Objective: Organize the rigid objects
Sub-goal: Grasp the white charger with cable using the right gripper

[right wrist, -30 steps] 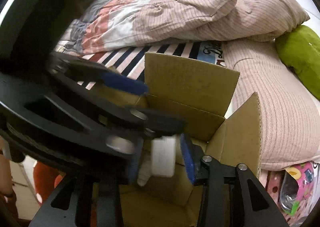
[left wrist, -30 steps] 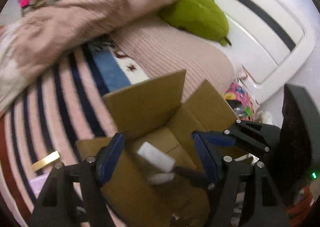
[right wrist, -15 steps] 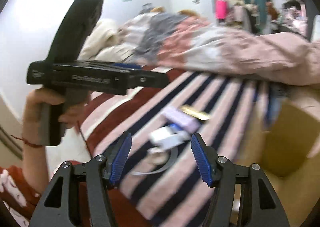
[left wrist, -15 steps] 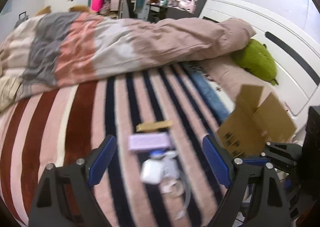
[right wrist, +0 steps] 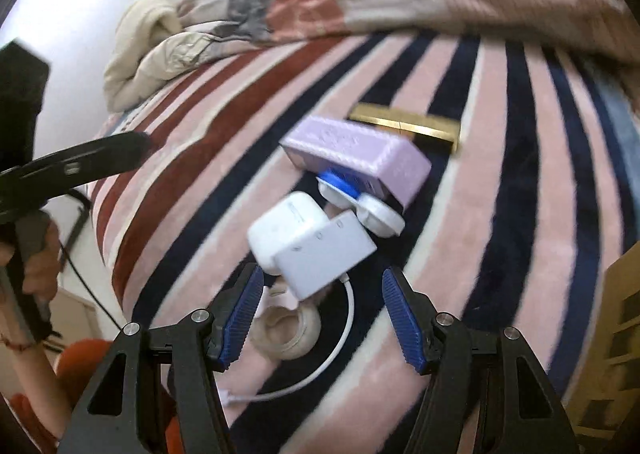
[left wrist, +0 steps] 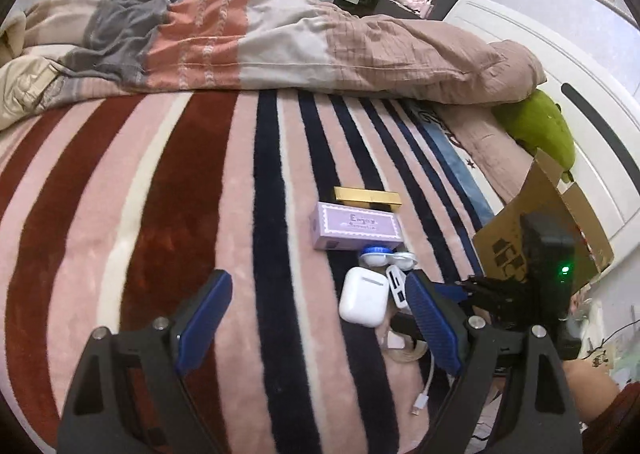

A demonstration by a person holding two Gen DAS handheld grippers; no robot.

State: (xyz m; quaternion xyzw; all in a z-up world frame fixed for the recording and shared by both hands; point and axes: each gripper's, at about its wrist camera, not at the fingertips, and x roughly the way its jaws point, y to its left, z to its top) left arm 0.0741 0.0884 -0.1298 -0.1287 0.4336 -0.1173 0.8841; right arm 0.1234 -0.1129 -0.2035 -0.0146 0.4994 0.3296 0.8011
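Observation:
On the striped blanket lie a lilac box (left wrist: 354, 231) (right wrist: 360, 152), a gold bar-shaped case (left wrist: 367, 196) (right wrist: 408, 125), a blue-and-white contact lens case (left wrist: 386, 256) (right wrist: 360, 202), a white earbud case (left wrist: 363, 295) (right wrist: 280, 226), a white hub with a cable (right wrist: 326, 254) (left wrist: 397, 284) and a beige tape roll (right wrist: 286, 328). My left gripper (left wrist: 316, 318) is open and empty, left of the pile. My right gripper (right wrist: 322, 314) is open and empty, just in front of the white hub; it also shows in the left wrist view (left wrist: 496, 290).
An open cardboard box (left wrist: 544, 222) (right wrist: 612, 342) stands at the bed's right edge. A rumpled quilt (left wrist: 240, 34) lies across the far side. A green plush (left wrist: 536, 130) lies by the white headboard (left wrist: 580, 74).
Both grippers left the cardboard box, where the right one let go of a white object, and swung left over the bed. The right gripper has moved closer to the pile of small items.

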